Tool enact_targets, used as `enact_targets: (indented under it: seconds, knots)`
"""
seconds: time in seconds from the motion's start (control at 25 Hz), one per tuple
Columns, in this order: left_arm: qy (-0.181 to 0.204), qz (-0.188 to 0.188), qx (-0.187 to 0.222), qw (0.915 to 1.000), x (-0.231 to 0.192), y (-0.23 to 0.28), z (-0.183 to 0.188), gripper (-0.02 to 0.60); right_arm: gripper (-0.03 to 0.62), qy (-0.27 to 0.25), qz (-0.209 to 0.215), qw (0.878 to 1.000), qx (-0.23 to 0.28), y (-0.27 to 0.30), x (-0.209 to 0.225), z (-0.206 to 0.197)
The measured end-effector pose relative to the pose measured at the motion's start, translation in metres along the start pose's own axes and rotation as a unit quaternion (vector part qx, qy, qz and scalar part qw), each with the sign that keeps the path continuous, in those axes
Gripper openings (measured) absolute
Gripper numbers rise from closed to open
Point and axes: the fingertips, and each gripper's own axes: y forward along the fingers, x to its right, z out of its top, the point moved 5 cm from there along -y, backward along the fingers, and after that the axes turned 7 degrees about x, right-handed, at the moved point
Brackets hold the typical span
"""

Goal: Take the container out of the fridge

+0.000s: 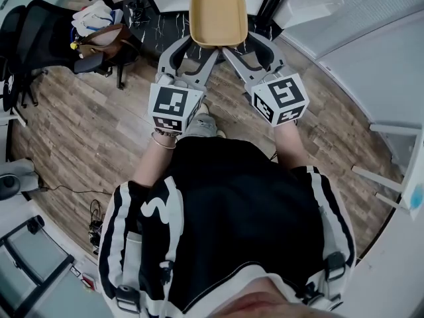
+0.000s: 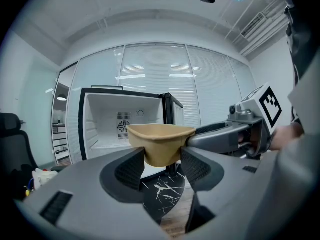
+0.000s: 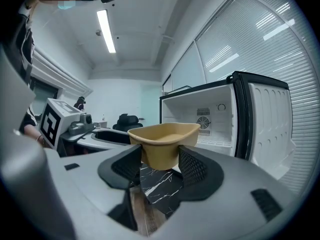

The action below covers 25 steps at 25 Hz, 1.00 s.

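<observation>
While left gripper [image 1: 197, 50] and right gripper [image 1: 244, 47] pinch it, the container [image 1: 217, 12] is empty

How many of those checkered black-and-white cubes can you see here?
2. One cube rides on the left gripper; the other cube rides on the right gripper. Both grippers grip the tan container between them. None seems hidden.

front: fridge [image 2: 120, 119] mouth open, unblocked | right: fridge door [image 3: 272, 129] swung out, walls that side | left: office chair [image 1: 36, 35] with bags [image 1: 99, 28], well apart | centre: container [image 1: 218, 15] bridges left gripper [image 1: 195, 47] and right gripper [image 1: 250, 47], closing the gap | below: floor [image 1: 79, 124] open
</observation>
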Motion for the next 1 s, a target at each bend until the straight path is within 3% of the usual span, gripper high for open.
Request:
enact_targets:
  seconds: [1.0]
  knots:
    - [-0.01, 0.017, -0.001, 0.9998, 0.019, -0.015, -0.006, 0.229, 0.227, -0.013, -0.001, 1.0, -0.005, -0.019, -0.011, -0.007]
